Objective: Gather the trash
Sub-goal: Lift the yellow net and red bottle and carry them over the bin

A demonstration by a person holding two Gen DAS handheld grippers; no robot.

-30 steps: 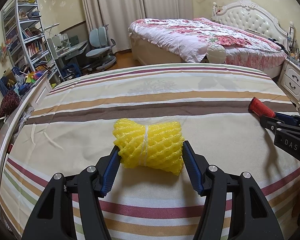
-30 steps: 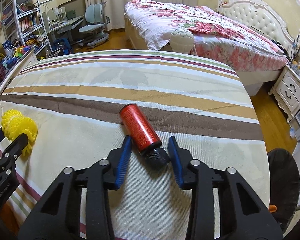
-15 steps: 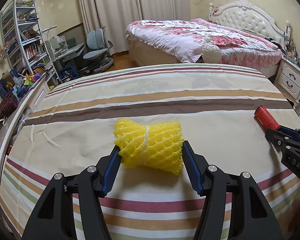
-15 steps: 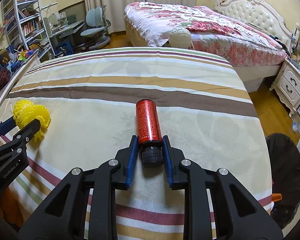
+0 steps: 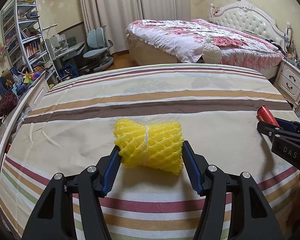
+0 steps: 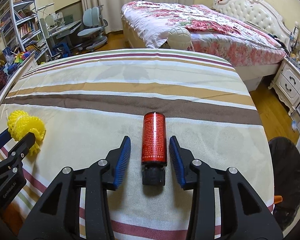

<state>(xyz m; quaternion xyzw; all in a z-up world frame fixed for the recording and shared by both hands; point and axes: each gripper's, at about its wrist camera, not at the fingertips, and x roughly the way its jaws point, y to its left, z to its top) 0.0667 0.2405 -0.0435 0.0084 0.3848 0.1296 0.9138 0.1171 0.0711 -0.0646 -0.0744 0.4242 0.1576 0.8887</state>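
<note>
Foam, foil and woven cloth

The yellow net bundle (image 5: 149, 145) looks like soft matt foam mesh; the red bottle (image 6: 154, 139) has a glossy, metallic-looking wrap (its black cap ribbed), and the striped bedspread (image 6: 118, 92) is coarse matt weave under the ribbed blue pads (image 6: 122, 160).

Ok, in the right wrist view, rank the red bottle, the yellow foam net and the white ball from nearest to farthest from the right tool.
1. Red bottle: lying between the open fingers of the right tool.
2. Yellow foam net: far left on the striped bedspread, at the left tool.
3. White ball: beyond the bedspread's far edge.
</note>
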